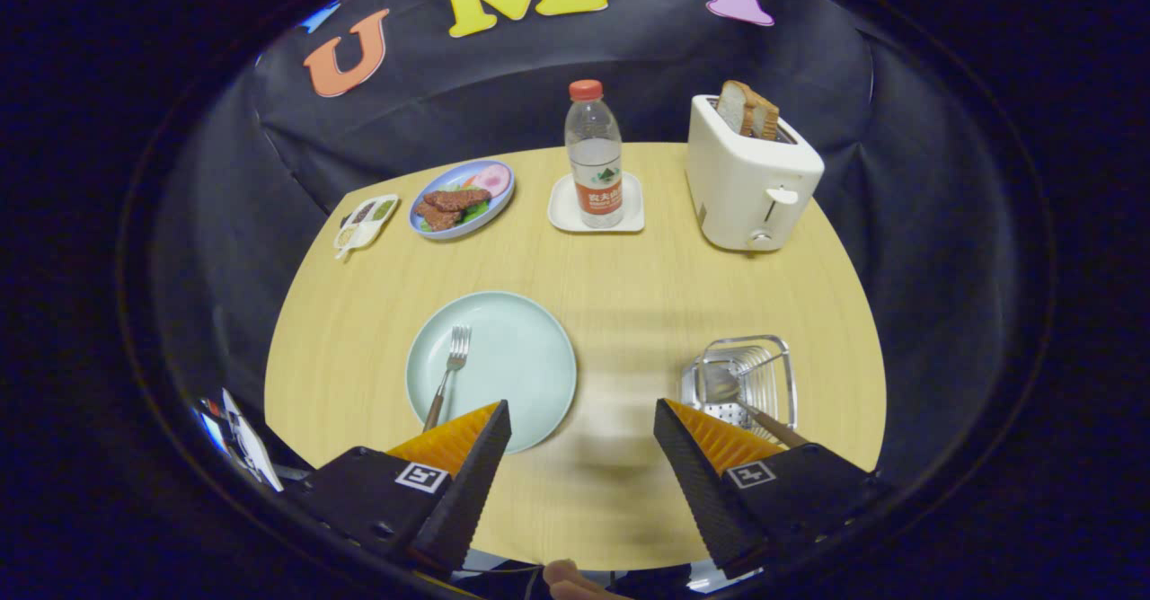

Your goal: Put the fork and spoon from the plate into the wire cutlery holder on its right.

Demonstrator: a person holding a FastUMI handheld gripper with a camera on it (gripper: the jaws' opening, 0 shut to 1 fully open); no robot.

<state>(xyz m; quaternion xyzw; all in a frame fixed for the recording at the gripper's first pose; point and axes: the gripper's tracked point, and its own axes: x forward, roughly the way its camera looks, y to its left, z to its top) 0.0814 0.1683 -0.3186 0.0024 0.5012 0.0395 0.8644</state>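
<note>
Hovering tongs (582, 420) wide, empty | fork (448, 375) on plate (530, 357), left of holder (741, 380) | risk: thin handle slipping out

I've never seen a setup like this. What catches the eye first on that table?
Probably the white toaster with bread slices sticking up, at the table's far side beside a water bottle. Nearer, a pale green plate holds a lone fork, and the wire cutlery holder to its right already has a utensil in it. The gripper hangs open between them.
</note>
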